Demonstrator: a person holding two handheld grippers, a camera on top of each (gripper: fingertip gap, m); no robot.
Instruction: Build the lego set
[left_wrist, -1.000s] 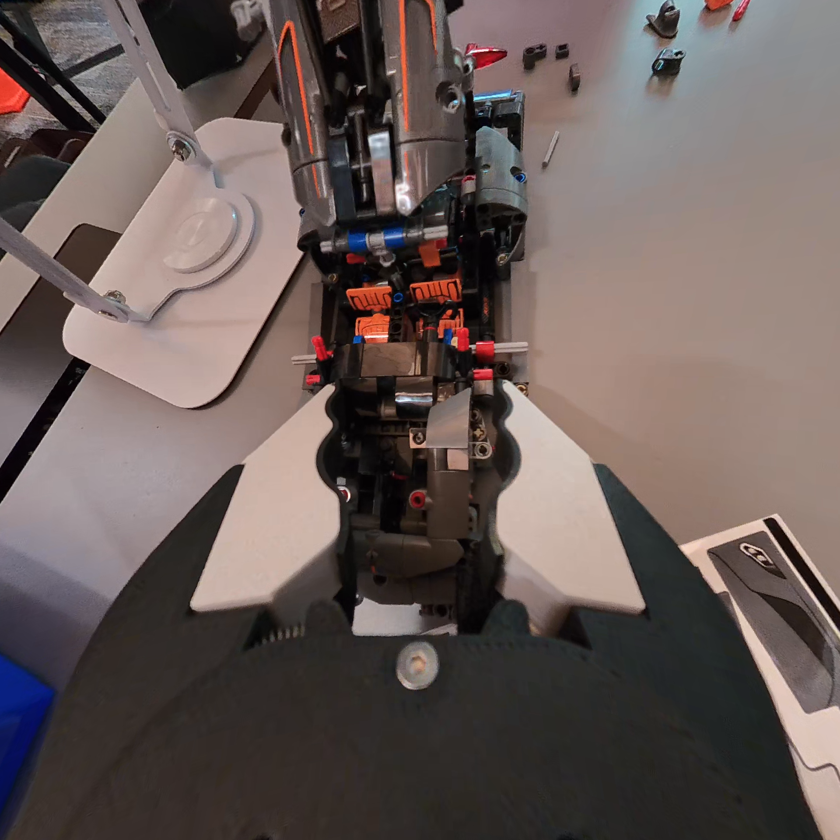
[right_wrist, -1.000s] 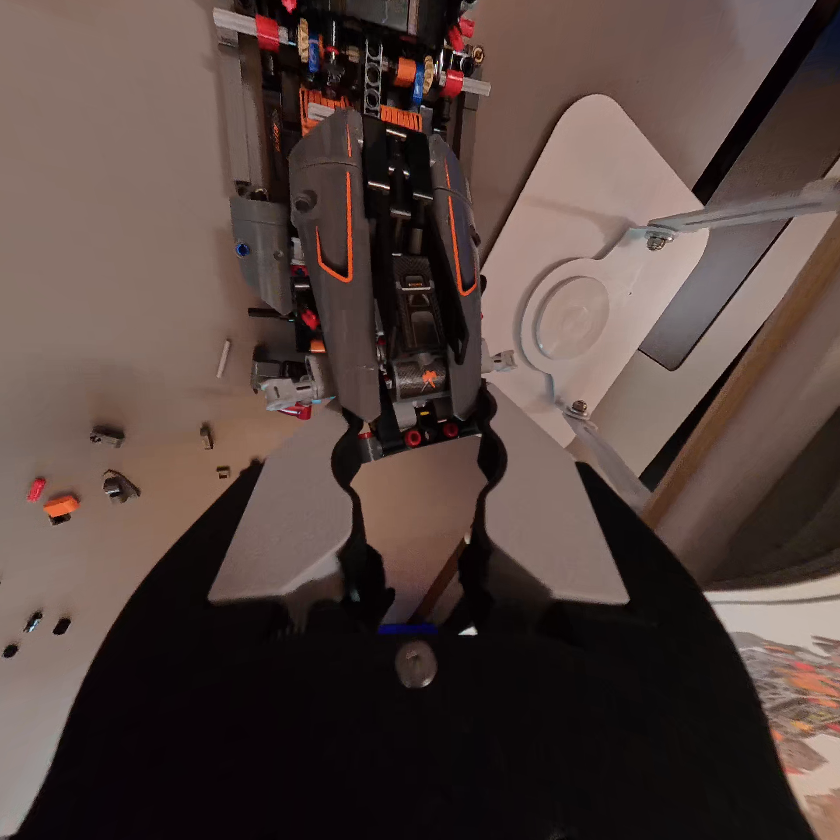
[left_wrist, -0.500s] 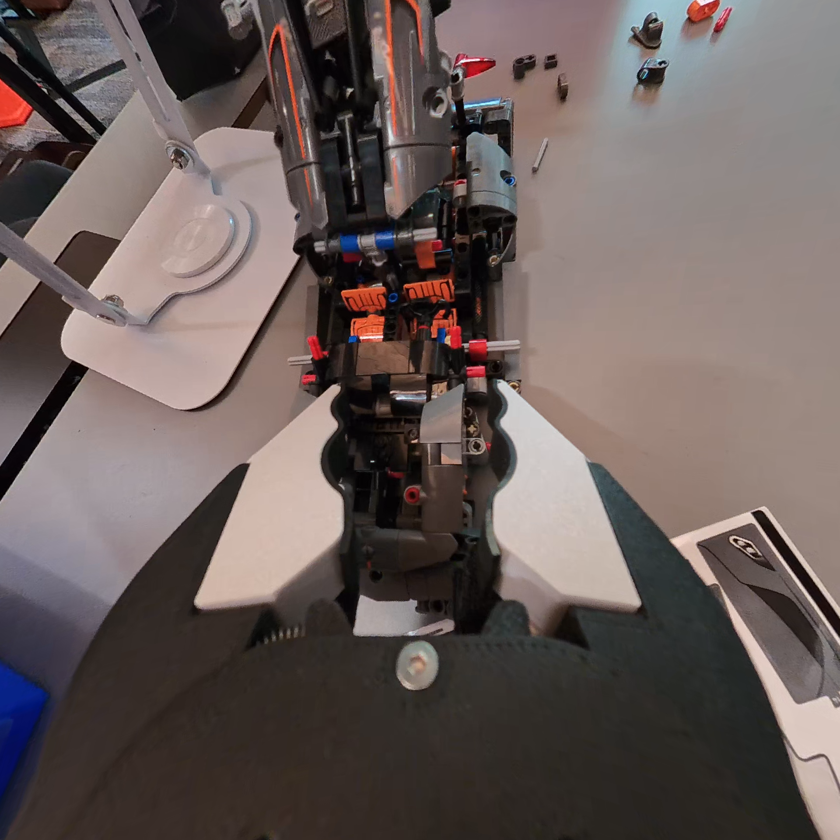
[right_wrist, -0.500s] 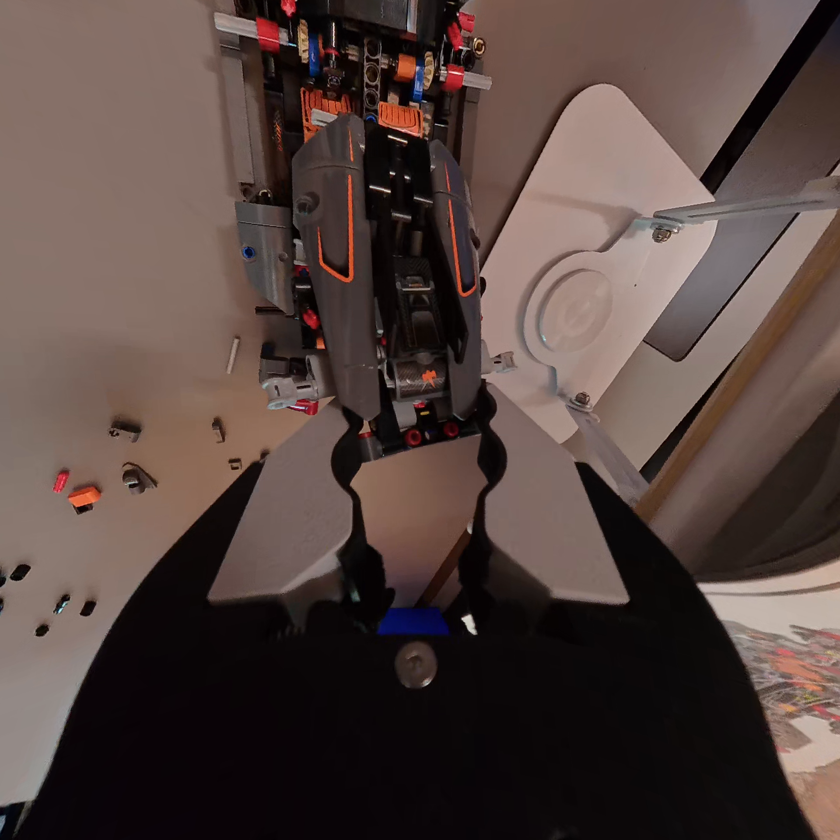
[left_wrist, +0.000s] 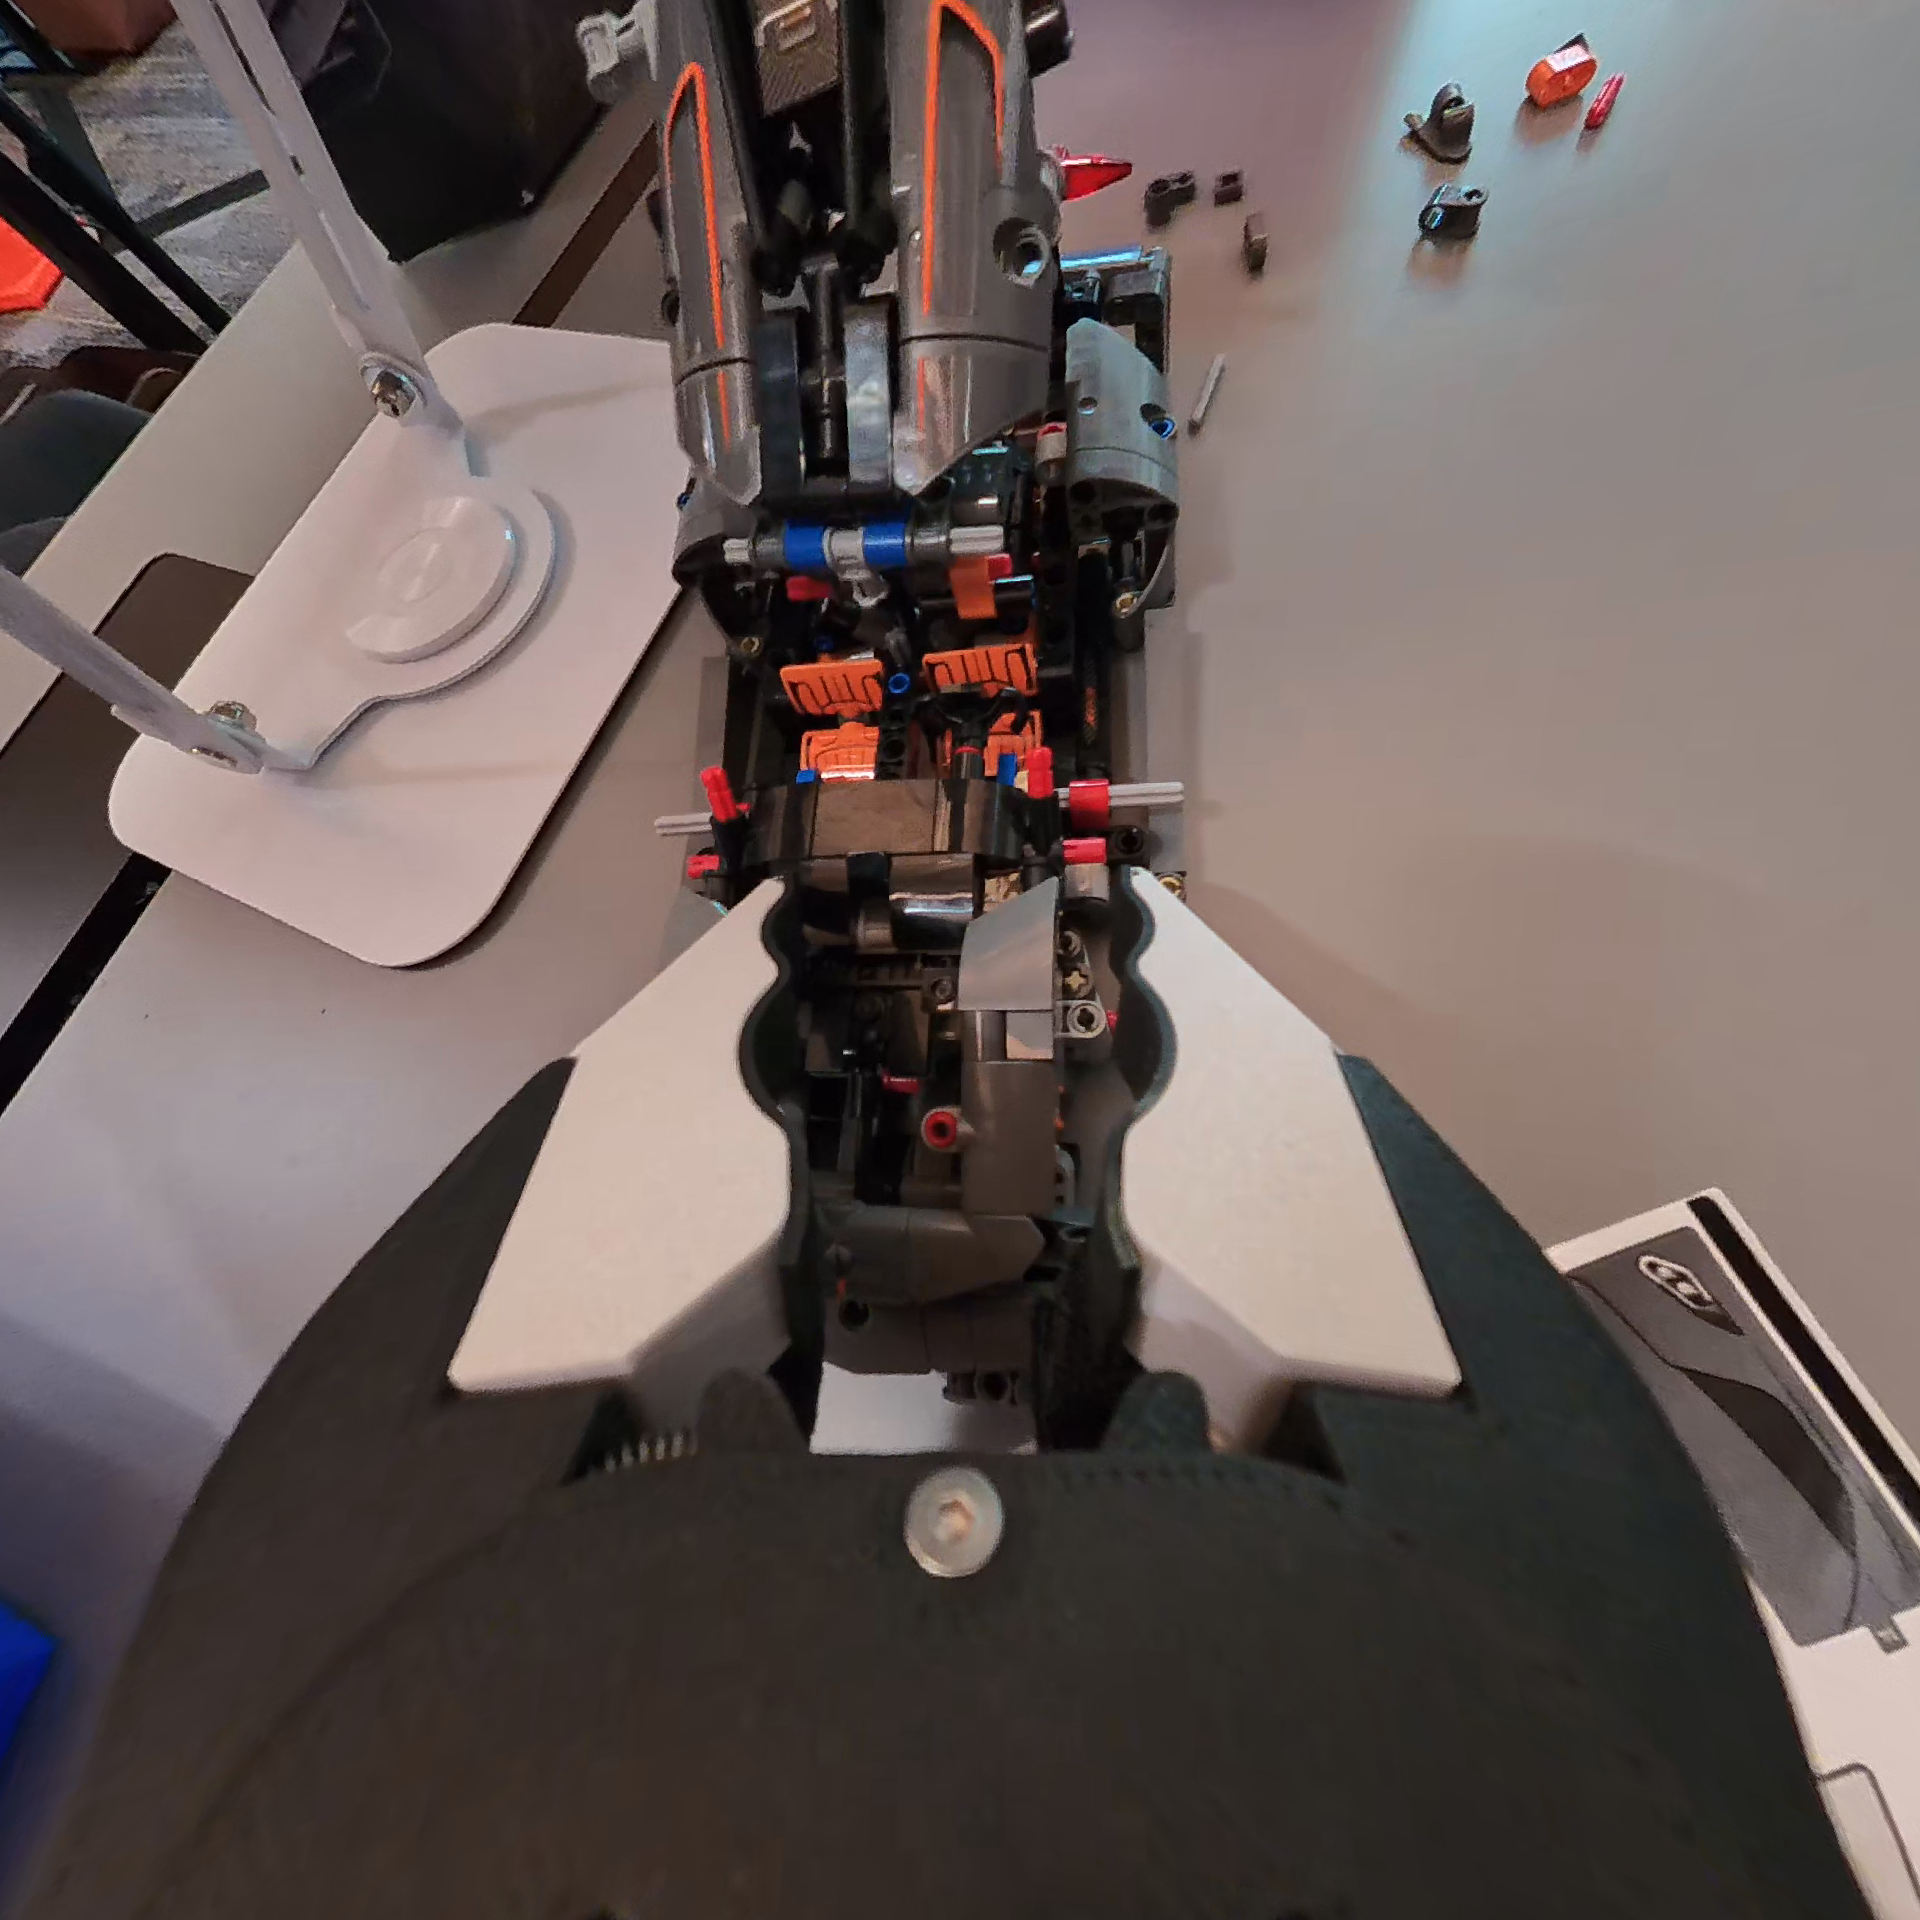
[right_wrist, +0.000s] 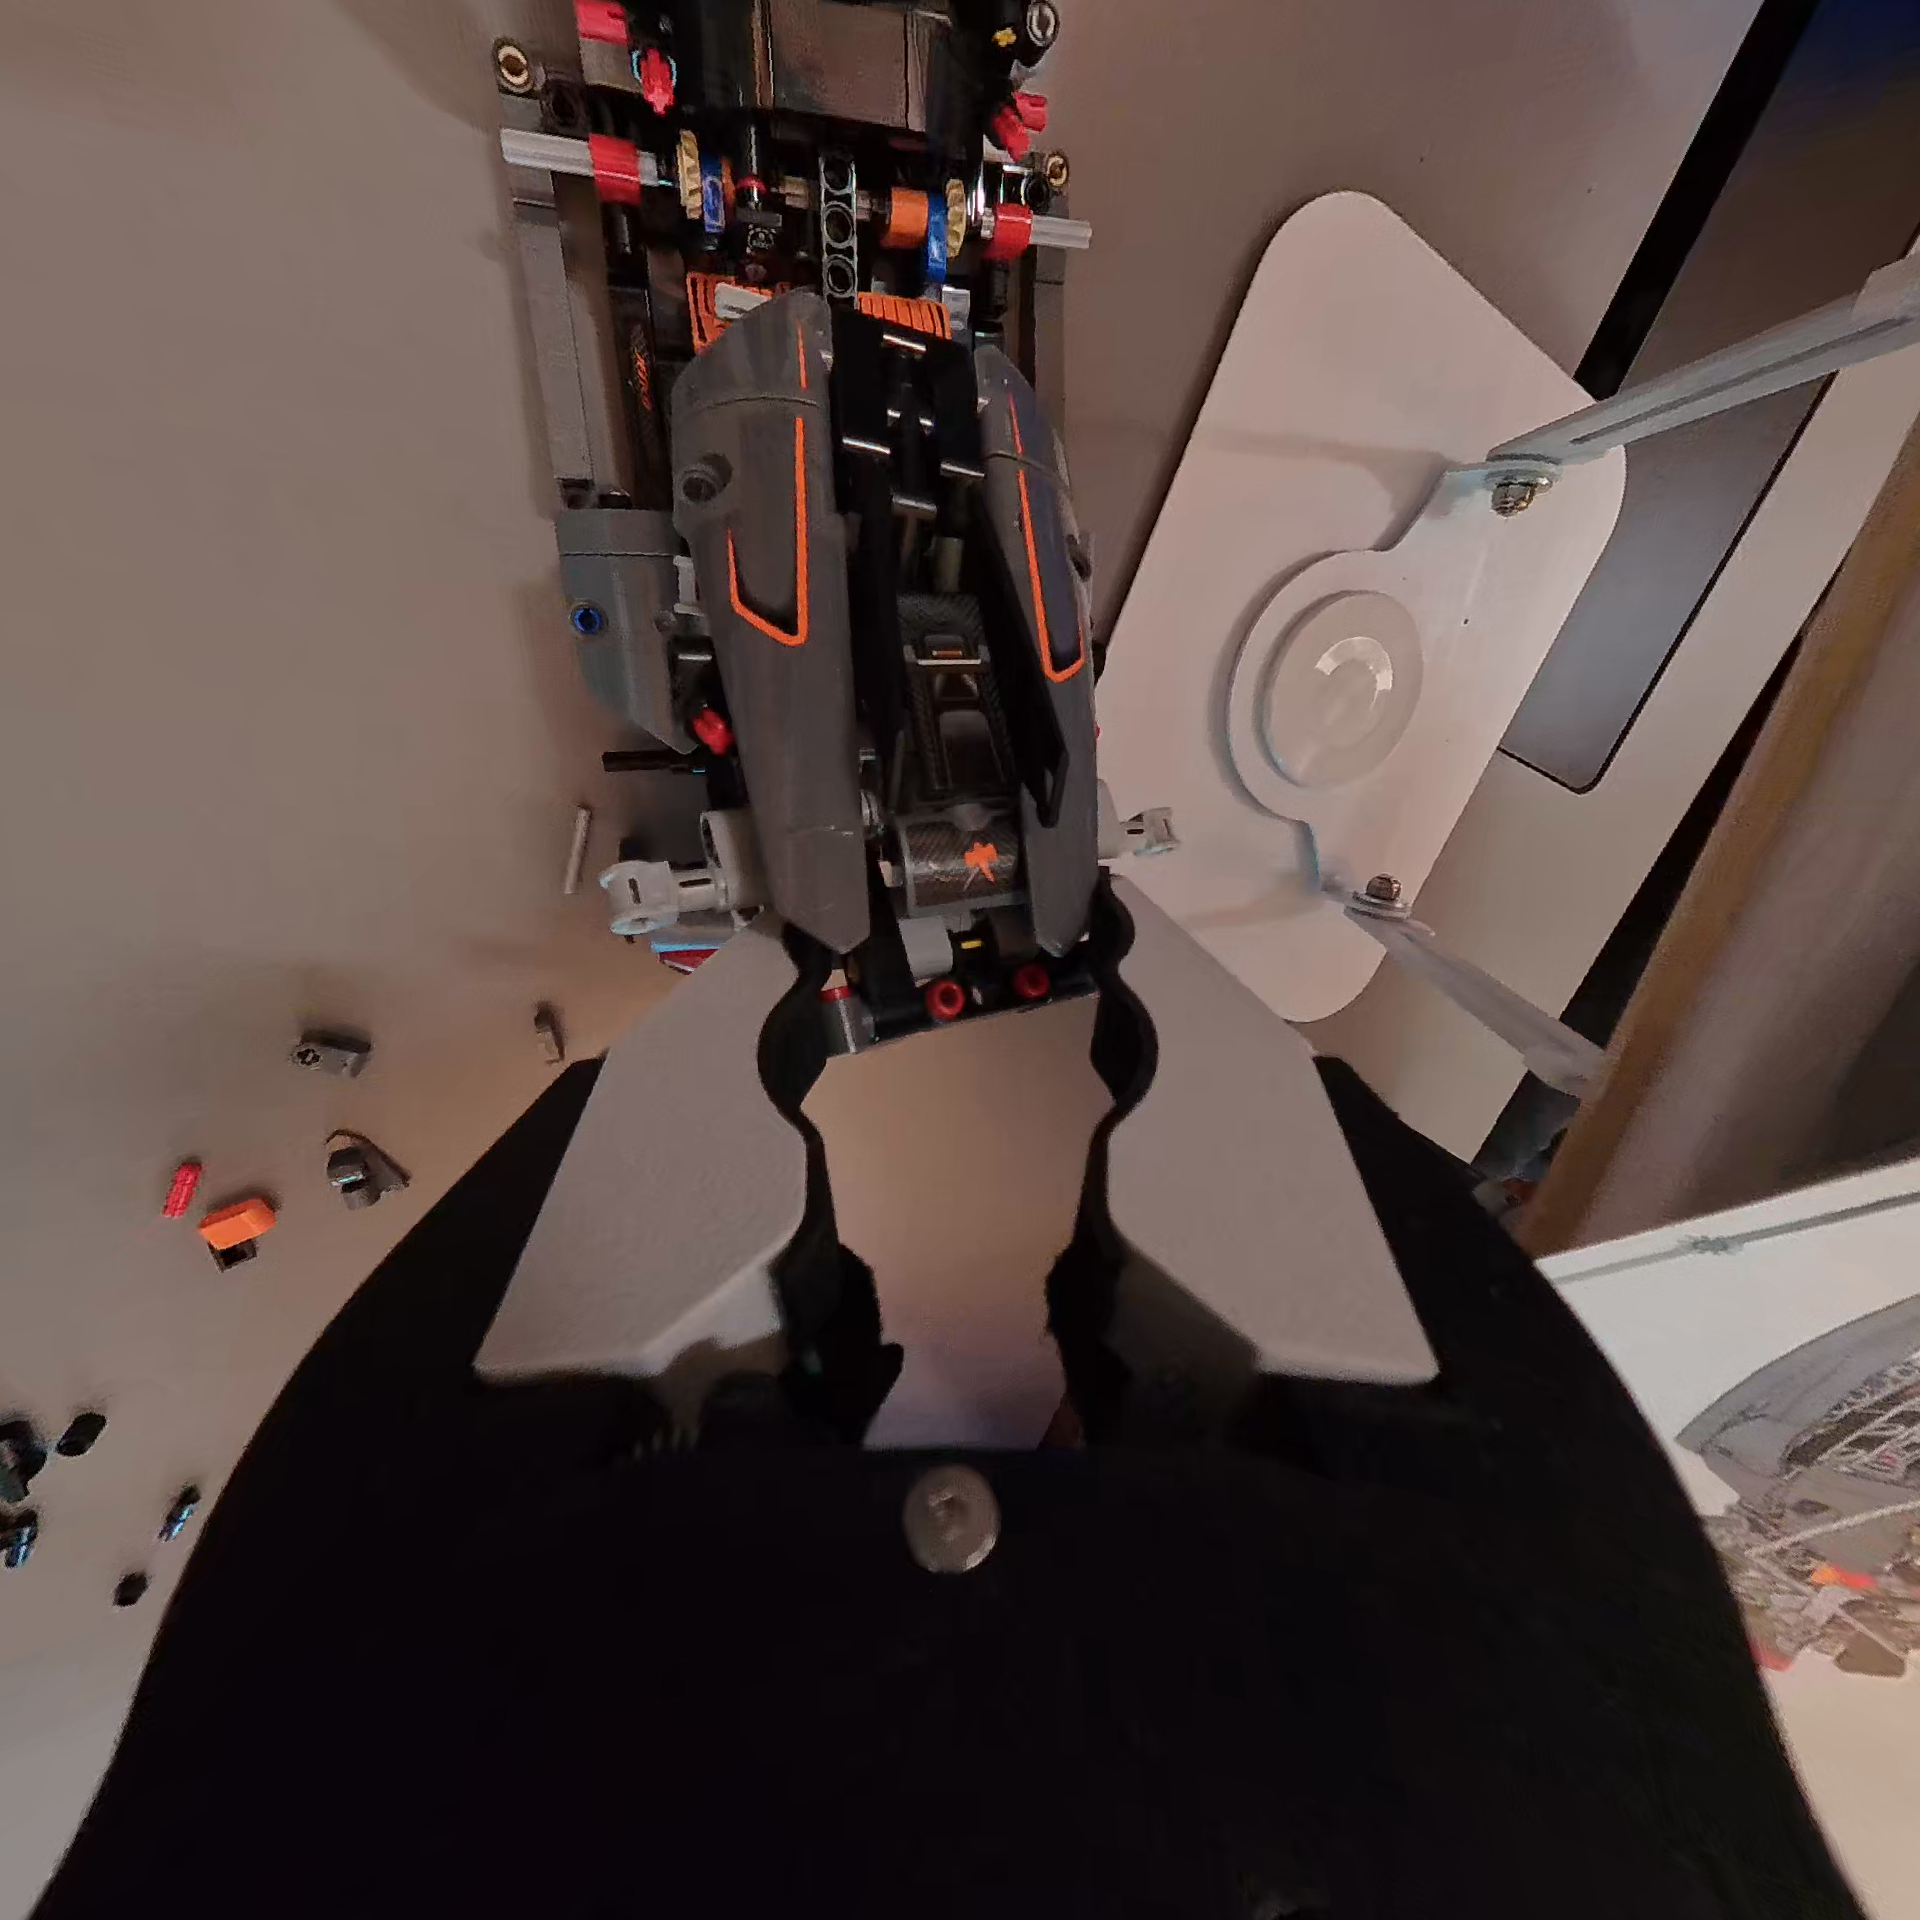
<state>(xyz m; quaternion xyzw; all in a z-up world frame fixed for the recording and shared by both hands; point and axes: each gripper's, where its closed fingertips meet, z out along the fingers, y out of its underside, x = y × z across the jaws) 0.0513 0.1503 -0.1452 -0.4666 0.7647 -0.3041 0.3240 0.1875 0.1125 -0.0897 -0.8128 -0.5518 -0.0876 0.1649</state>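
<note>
A long dark Lego car model (left_wrist: 914, 821) lies on the grey table (left_wrist: 1558, 727), with orange seats, red pins and a grey cover with orange lines (left_wrist: 966, 312) at its far end. My left gripper (left_wrist: 956, 904) is shut on the model's near end, one finger on each side. In the right wrist view the same model (right_wrist: 831, 208) runs away from me, with the grey cover (right_wrist: 769, 582) nearest. My right gripper (right_wrist: 951, 935) is shut on the black end beam with red pins under that cover.
A white stand base (left_wrist: 364, 727) with metal struts lies beside the model; it also shows in the right wrist view (right_wrist: 1351, 416). Loose small parts (left_wrist: 1449, 114) lie on the other side, also seen by the right camera (right_wrist: 239, 1226). An instruction booklet (left_wrist: 1766, 1455) lies near me. The grippers' ends are close to 15 cm from one another.
Both grippers keep their hold on the model's two ends. The model has shifted a little in both views; the right wrist view now shows more of its far part.
</note>
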